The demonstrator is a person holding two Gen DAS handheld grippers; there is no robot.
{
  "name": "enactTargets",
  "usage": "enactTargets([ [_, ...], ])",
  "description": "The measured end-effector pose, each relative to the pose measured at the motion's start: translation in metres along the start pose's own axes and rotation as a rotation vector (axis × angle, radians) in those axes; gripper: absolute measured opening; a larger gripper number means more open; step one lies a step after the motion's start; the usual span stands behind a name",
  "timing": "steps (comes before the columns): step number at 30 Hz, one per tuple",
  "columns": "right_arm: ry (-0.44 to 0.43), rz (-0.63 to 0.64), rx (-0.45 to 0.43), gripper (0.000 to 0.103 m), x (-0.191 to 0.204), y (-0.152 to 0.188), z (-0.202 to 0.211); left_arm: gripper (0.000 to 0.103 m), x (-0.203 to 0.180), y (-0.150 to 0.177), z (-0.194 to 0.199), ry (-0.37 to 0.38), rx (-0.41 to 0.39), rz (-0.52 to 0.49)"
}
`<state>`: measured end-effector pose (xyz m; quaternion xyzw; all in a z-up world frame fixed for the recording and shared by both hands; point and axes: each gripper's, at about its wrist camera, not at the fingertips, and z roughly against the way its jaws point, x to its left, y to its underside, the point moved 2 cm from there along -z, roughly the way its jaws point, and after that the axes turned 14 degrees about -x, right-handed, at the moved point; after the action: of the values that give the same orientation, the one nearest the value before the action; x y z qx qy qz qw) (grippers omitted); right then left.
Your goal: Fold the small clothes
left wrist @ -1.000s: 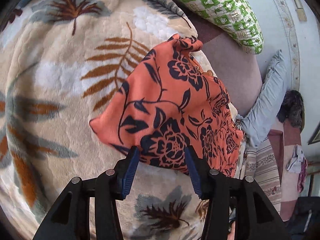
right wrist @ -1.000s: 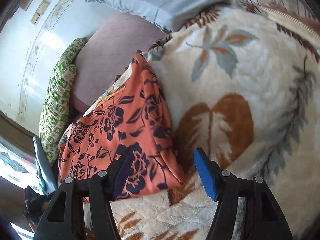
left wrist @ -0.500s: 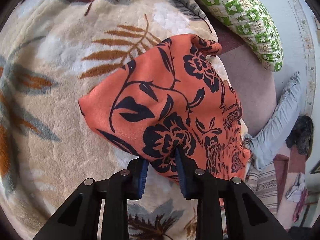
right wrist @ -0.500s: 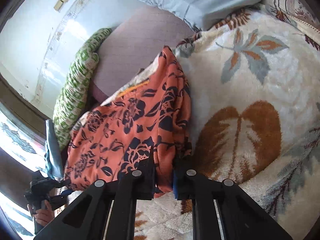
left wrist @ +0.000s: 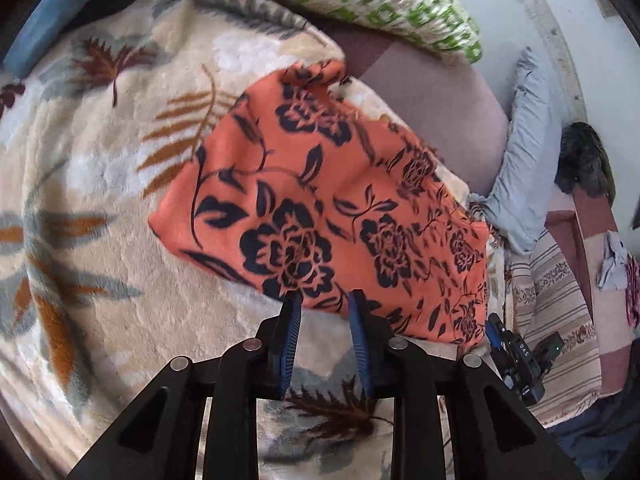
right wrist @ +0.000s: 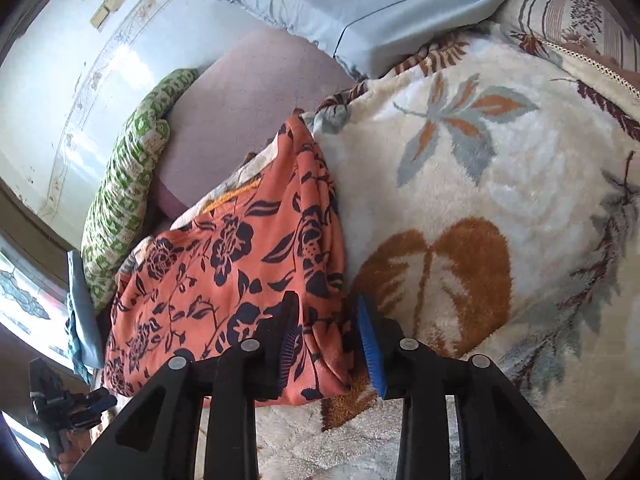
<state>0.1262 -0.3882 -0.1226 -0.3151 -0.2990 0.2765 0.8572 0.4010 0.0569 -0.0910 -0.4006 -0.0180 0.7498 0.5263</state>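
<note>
Fingers on my left gripper [left wrist: 325,300] are sitting parted, just off the near edge of the orange floral-print cloth [left wrist: 320,208] that's lying on the cream plush leaf-pattern blanket [left wrist: 88,184]. Right gripper [right wrist: 328,312] is hanging parted too, straddling the cloth's [right wrist: 240,272] folded corner.

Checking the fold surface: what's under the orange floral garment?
The orange floral garment lies on the leaf-print fleece blanket. A pale cloth edge peeks out at its far side; anything else beneath is covered.
</note>
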Motion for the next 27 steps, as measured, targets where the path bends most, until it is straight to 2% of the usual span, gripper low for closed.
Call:
enactTargets([
  [1, -0.019, -0.025, -0.009, 0.039, 0.0, -0.006, -0.002, 0.031, -0.006, -0.013, 0.004, -0.013, -0.037, -0.023],
  [3, -0.055, -0.066, -0.008, 0.047, 0.003, -0.019, -0.014, 0.05, -0.013, -0.041, 0.006, -0.079, -0.069, -0.073],
  [6, -0.073, -0.03, 0.017, 0.057, 0.014, -0.039, -0.046, 0.05, -0.03, -0.082, -0.017, -0.188, -0.066, -0.169],
  [11, 0.004, 0.01, 0.055, 0.058, 0.022, -0.068, -0.108, 0.05, -0.053, -0.129, -0.081, -0.365, -0.045, -0.304],
  [14, 0.02, 0.027, 0.084, 0.058, 0.026, -0.075, -0.135, 0.05, -0.059, -0.137, -0.121, -0.414, -0.016, -0.359],
  [16, 0.042, 0.087, 0.131, 0.058, 0.032, -0.073, -0.152, 0.05, -0.059, -0.133, -0.143, -0.458, 0.009, -0.424],
  [19, 0.082, 0.179, 0.135, 0.057, 0.043, -0.073, -0.165, 0.05, -0.055, -0.124, -0.169, -0.512, 0.025, -0.514],
  [20, 0.081, 0.2, 0.131, 0.056, 0.048, -0.073, -0.167, 0.05, -0.053, -0.123, -0.174, -0.536, 0.016, -0.542],
  [21, 0.091, 0.232, 0.126, 0.05, 0.053, -0.073, -0.169, 0.049, -0.051, -0.123, -0.18, -0.566, 0.003, -0.56],
  [22, 0.104, 0.266, 0.121, 0.034, 0.057, -0.073, -0.171, 0.043, -0.049, -0.123, -0.183, -0.574, 0.002, -0.562],
  [23, 0.106, 0.283, 0.128, 0.022, 0.061, -0.075, -0.173, 0.017, -0.048, -0.125, -0.187, -0.56, 0.014, -0.547],
  [24, 0.091, 0.273, 0.13, 0.013, 0.064, -0.078, -0.172, 0.006, -0.047, -0.128, -0.188, -0.546, 0.021, -0.517],
  [25, 0.058, 0.247, 0.101, 0.013, 0.067, -0.085, -0.166, 0.006, -0.048, -0.133, -0.182, -0.531, -0.011, -0.488],
  [27, -0.002, 0.197, 0.021, 0.011, 0.07, -0.101, -0.152, 0.006, -0.047, -0.147, -0.165, -0.517, -0.131, -0.447],
])
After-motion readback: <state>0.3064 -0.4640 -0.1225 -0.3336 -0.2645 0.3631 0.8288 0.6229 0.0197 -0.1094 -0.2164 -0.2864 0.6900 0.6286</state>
